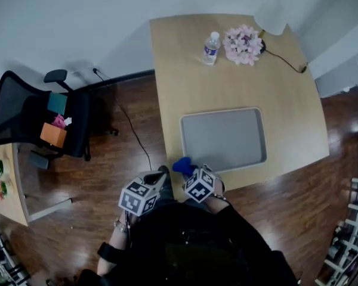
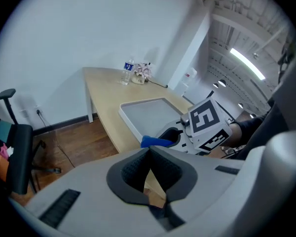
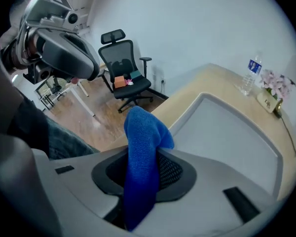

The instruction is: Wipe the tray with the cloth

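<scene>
Right hand-held gripper (image 3: 144,156) is pinching the blue cloth (image 3: 142,130), right by the near left corner of the gray tray (image 1: 224,139) on the counter (image 1: 185,70). Left hand-held gripper (image 2: 149,151) is pressed together, nothing in it.

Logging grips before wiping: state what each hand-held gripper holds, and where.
Right hand-held gripper: cloth, pinched partway along, bunched end past the tips. Left hand-held gripper: nothing.

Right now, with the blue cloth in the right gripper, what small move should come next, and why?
Probably lower the right gripper forward until the blue cloth touches the near edge of the tray. Its jaws are shut on the cloth, which is short of the tray, and the tray lies bare.
</scene>
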A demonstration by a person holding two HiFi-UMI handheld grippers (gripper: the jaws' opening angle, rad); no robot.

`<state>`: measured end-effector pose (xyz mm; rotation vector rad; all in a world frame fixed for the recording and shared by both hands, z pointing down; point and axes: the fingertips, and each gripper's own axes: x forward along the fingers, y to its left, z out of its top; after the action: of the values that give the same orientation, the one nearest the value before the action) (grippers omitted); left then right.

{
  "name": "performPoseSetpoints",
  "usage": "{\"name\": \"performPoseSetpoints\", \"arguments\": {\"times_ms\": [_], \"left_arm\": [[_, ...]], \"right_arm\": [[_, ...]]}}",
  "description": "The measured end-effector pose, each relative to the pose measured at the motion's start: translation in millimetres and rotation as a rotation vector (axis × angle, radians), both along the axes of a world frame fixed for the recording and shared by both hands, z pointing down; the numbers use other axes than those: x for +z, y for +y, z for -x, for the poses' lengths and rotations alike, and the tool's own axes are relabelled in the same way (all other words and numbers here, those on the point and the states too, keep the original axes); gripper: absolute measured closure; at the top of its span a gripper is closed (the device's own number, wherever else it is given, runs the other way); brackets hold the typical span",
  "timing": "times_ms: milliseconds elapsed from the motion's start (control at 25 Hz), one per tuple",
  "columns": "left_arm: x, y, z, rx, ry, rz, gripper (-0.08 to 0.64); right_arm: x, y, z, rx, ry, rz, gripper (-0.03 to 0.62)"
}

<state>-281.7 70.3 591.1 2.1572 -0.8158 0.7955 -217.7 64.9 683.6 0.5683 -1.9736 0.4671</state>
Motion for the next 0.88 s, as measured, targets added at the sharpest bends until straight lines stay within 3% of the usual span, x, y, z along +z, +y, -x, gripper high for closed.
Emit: {"name": "performPoseSetpoints", "arguments": {"times_ms": [240, 440, 640, 880], "left_arm": [[10, -12, 20, 0.093, 0.022, 0.006, 0.565], [15, -25, 22, 0.133, 0.037, 0.004, 0.565], [16, -39, 32, 0.136, 0.035, -0.002, 0.565], [18, -49, 48, 0.113, 0.028, 0.005, 0.565]], "right_arm": [[-1, -3, 3, 0.078, 0.084, 0.001, 0.482], [1, -25, 3, 0.147, 0.101, 0.005, 0.482], [9, -64, 3, 0.233, 0.1, 0.014, 0.48], [3, -124, 15, 0.246, 0.088, -0.021, 0.48]]}}
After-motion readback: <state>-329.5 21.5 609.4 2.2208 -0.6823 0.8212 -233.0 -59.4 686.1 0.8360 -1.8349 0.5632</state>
